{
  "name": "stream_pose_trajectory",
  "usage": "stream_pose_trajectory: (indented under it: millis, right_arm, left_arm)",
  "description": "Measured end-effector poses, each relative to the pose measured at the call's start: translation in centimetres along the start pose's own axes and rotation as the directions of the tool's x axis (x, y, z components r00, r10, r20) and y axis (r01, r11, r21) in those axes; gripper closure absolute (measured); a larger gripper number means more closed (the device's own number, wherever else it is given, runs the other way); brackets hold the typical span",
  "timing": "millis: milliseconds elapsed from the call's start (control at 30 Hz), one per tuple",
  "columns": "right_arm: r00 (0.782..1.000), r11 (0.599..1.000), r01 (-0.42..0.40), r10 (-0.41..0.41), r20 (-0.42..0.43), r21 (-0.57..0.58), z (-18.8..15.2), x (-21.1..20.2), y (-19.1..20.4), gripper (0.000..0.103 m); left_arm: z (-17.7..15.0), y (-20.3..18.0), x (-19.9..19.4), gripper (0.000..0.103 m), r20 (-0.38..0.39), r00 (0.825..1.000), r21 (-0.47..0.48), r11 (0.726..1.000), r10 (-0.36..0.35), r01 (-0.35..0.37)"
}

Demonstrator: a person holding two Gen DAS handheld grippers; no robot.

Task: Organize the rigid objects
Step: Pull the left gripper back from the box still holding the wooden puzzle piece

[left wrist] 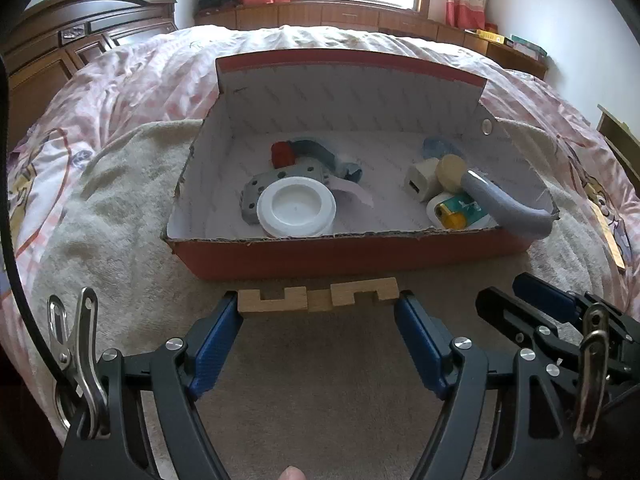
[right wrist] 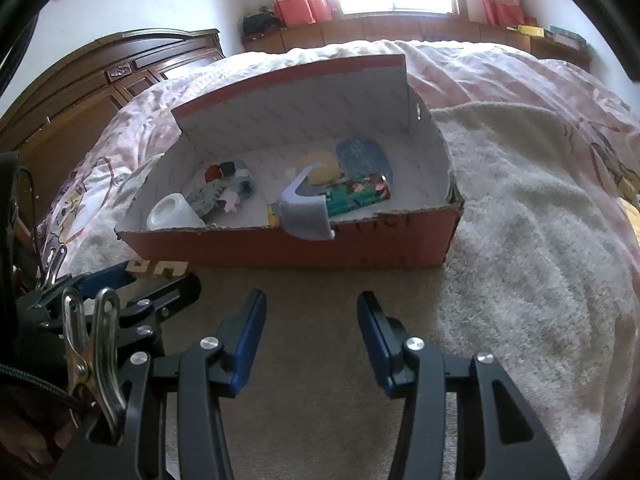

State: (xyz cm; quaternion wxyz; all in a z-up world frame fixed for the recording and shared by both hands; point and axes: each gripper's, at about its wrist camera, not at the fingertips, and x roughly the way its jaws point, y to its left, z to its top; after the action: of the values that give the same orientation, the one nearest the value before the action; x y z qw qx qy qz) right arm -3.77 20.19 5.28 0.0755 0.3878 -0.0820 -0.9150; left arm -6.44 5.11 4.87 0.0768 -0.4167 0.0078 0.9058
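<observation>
My left gripper (left wrist: 318, 305) is shut on a notched wooden puzzle piece (left wrist: 318, 299), gripped by its two ends just in front of the red cardboard box (left wrist: 352, 254). The box holds a white round lid (left wrist: 296, 207), a grey perforated part (left wrist: 256, 188), a red cap (left wrist: 282, 153), a white charger (left wrist: 420, 180) and a grey curved bracket (left wrist: 508, 210) leaning over its front right rim. My right gripper (right wrist: 312, 322) is open and empty over the beige towel, short of the box (right wrist: 320, 246). The wooden piece (right wrist: 158, 267) shows at the far left of the right wrist view.
The box stands on a beige towel (left wrist: 120, 200) spread over a pink quilted bed (left wrist: 360, 40). A dark wooden headboard (left wrist: 60, 48) is at the left. The right gripper (left wrist: 560, 320) shows at the lower right of the left wrist view.
</observation>
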Motion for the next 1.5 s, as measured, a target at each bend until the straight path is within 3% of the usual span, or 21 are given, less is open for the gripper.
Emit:
stream_pose_trajectory:
  millis: [1500]
  right_arm:
    - [1.0,1.0,-0.002,0.002,-0.025,0.008,-0.5,0.9,-0.2,0.053]
  left_arm:
    - [-0.8,0.3,1.2,0.024,-0.032,0.999,-0.036,0.999,-0.003,0.002]
